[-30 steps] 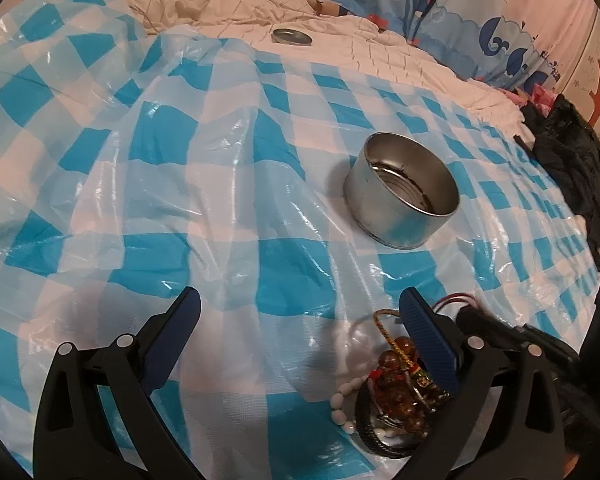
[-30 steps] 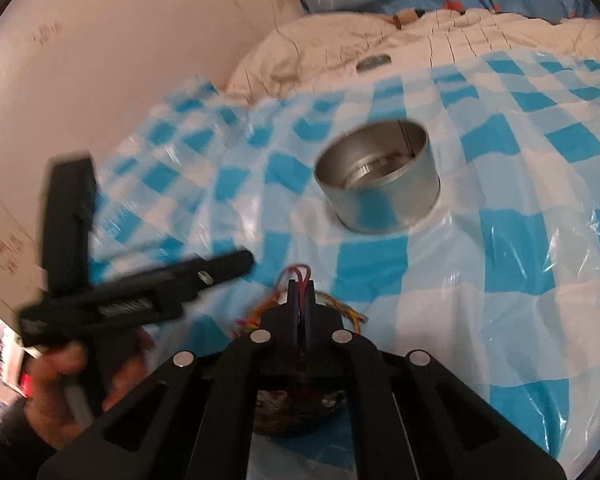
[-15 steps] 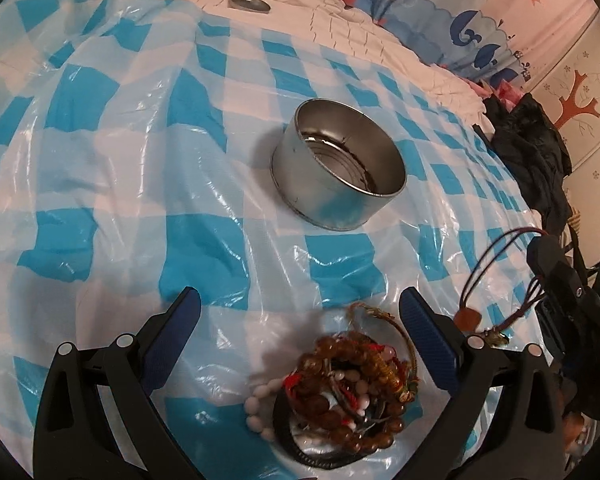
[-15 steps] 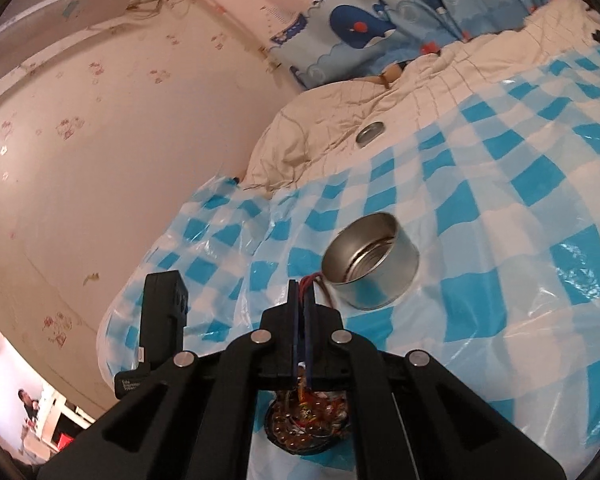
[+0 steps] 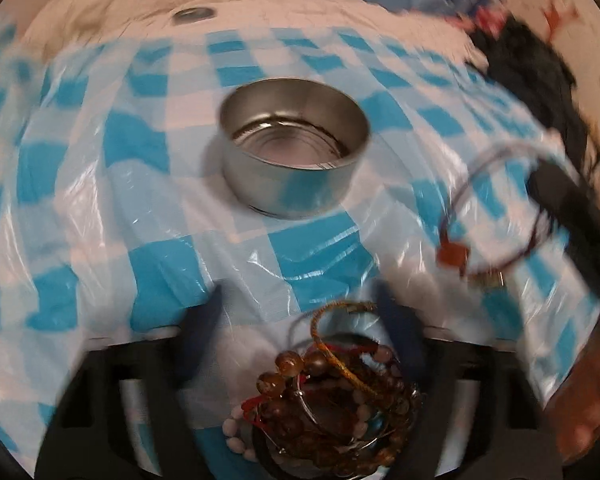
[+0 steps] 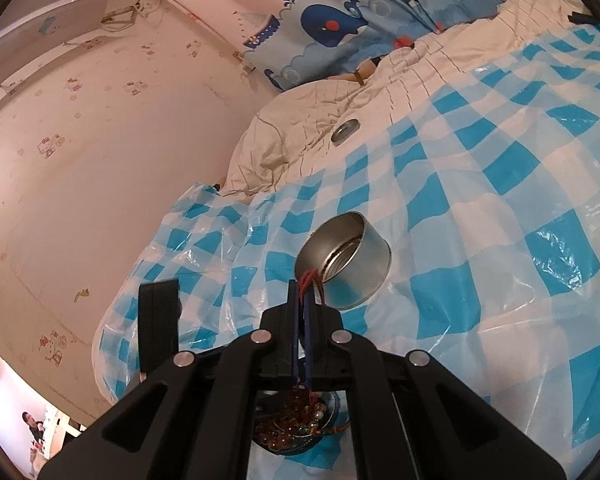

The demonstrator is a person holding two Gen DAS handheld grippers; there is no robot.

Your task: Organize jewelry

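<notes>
left wrist view, blurred: the left gripper (image 5: 300, 320), its jaws just closing but still apart and pressing nothing, hangs over the tangled pile of beaded bracelets (image 5: 328, 396) on glossy blue-checked plastic sheet (image 5: 112, 208), near the round metal tin (image 5: 294, 148). right wrist view: the right gripper (image 6: 302, 300) pinches a red cord bracelet (image 6: 310, 278) in front of the tin (image 6: 352, 264); a cream quilt (image 6: 300, 132) carries a metal lid (image 6: 345, 130).

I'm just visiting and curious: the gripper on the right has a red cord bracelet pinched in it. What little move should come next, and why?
Probably carry the red cord bracelet sideways until it hangs over the open tin, then let go. The right gripper is shut on its cord, the bracelet dangles clear of the jewelry pile, and the tin looks empty.
</notes>
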